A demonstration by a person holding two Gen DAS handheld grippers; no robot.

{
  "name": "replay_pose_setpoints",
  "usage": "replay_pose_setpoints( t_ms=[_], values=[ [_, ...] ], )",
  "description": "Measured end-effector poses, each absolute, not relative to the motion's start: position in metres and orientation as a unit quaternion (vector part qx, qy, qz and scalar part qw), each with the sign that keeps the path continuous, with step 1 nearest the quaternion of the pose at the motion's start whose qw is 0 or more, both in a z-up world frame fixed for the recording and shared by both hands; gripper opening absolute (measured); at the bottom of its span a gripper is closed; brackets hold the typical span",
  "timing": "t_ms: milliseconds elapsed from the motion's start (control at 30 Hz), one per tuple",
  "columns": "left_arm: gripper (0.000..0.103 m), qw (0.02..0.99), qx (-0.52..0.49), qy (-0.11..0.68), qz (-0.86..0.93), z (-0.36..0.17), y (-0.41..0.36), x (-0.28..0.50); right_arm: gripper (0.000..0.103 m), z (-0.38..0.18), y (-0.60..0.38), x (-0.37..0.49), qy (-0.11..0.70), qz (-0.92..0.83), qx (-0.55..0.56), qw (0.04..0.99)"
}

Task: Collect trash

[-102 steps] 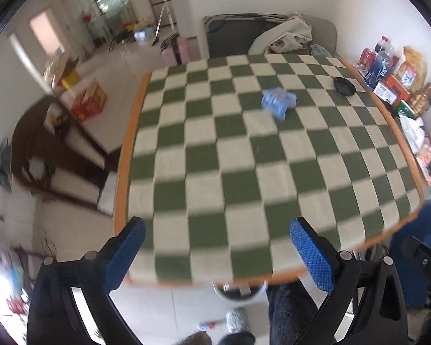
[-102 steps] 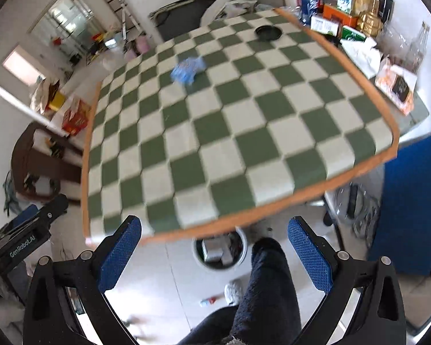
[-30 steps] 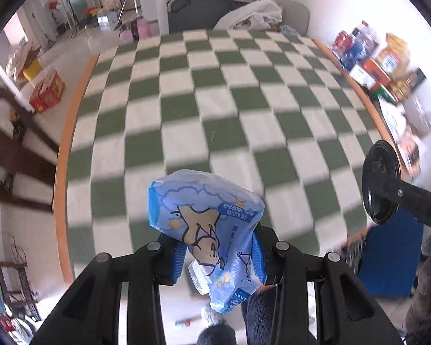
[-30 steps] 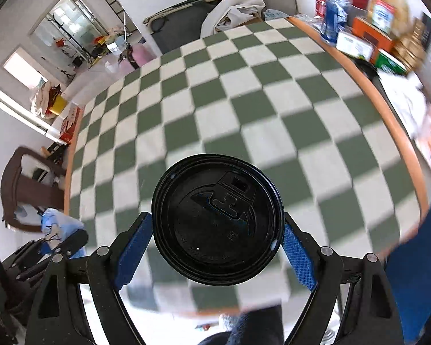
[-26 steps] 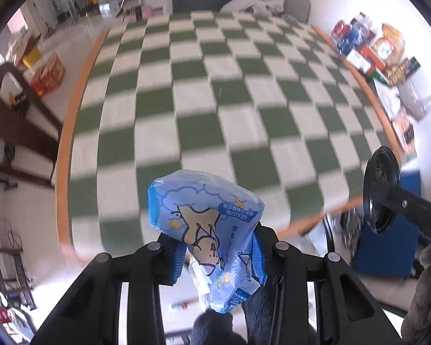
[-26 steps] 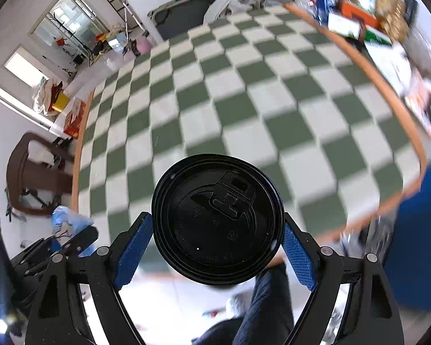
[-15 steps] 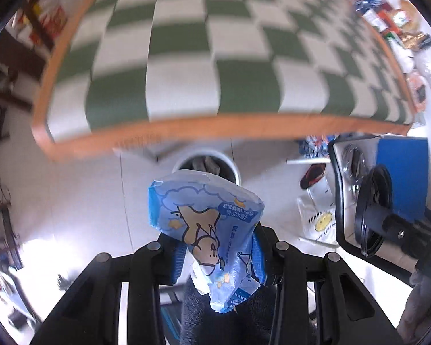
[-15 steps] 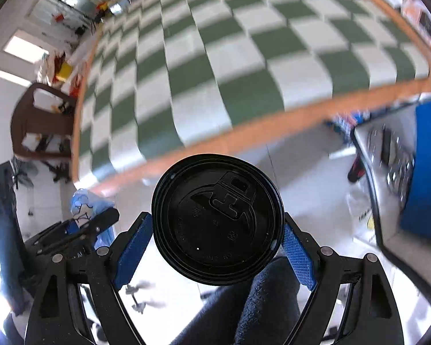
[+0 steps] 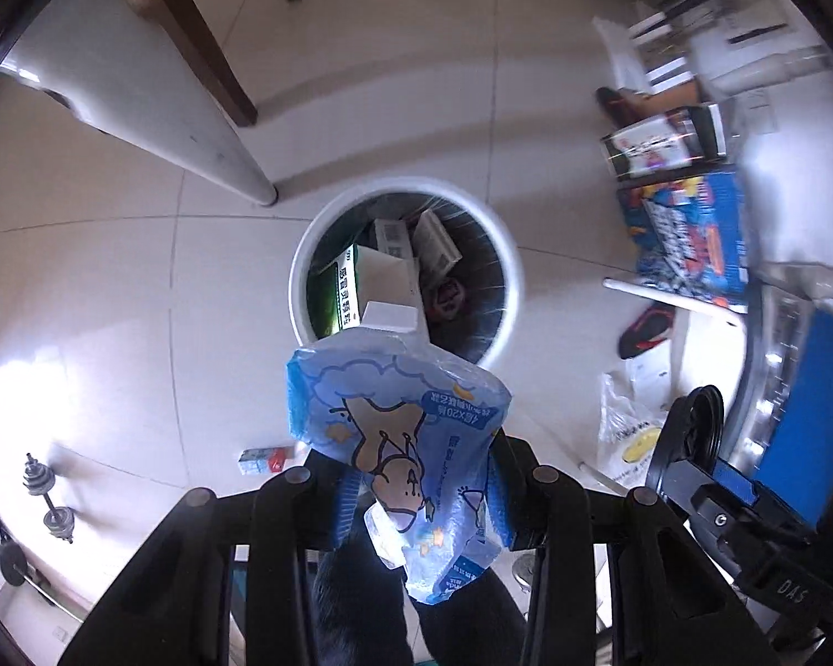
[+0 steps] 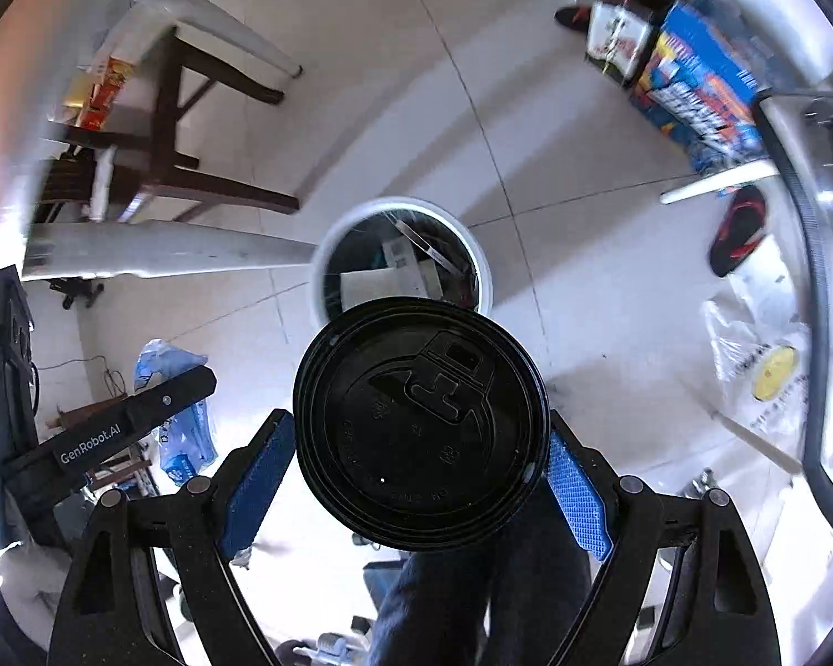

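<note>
Both grippers point down over the white bin (cartons inside). Left gripper clamps a blue wrapper. Right gripper grips a black lid.

Light blue tissue wrapper printed with a tan cartoon animal and yellow stars. Glossy black cup lid. White-rimmed trash bin, dark inside. Blue textured pads. Cream floor tiles.

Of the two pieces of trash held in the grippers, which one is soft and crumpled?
The blue tissue wrapper in the left gripper: it is creased plastic film. The black cup lid in the right gripper is a rigid, round disc.
</note>
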State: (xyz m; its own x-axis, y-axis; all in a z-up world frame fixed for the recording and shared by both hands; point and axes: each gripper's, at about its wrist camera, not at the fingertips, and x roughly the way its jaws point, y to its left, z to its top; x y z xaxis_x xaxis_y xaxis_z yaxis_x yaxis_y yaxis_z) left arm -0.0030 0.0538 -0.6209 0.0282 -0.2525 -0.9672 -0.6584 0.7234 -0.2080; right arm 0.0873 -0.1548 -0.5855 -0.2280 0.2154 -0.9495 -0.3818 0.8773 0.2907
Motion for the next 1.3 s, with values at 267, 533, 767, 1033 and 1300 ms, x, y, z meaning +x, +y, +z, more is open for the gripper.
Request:
replay_pose_setpoints(
  t_ms=[267, 533, 767, 1033, 1300],
  values=[
    [0.034, 0.624, -0.337, 0.689, 0.148, -0.703, 0.068, 0.015, 0.088, -0.718, -0.128, 0.106, 0.758, 0.24, -0.078, 0.601],
    [0.064, 0.622, -0.309, 0.703, 0.151, -0.722, 0.077, 0.017, 0.093, -0.771, -0.109, 0.11, 0.765, 0.236, -0.073, 0.595],
    [0.103, 0.63, -0.299, 0.696, 0.172, -0.714, 0.084, 0.004, 0.103, -0.772, -0.103, 0.1, 0.765, 0.248, -0.067, 0.591],
    [0.103, 0.634, -0.279, 0.694, 0.197, -0.7, 0.081, -0.014, 0.103, -0.756, -0.107, 0.087, 0.745, 0.237, -0.112, 0.613],
    [0.103, 0.634, -0.262, 0.693, 0.222, -0.667, 0.063, -0.053, 0.103, -0.722, -0.116, 0.073, 0.717, 0.232, -0.15, 0.64]
  ],
)
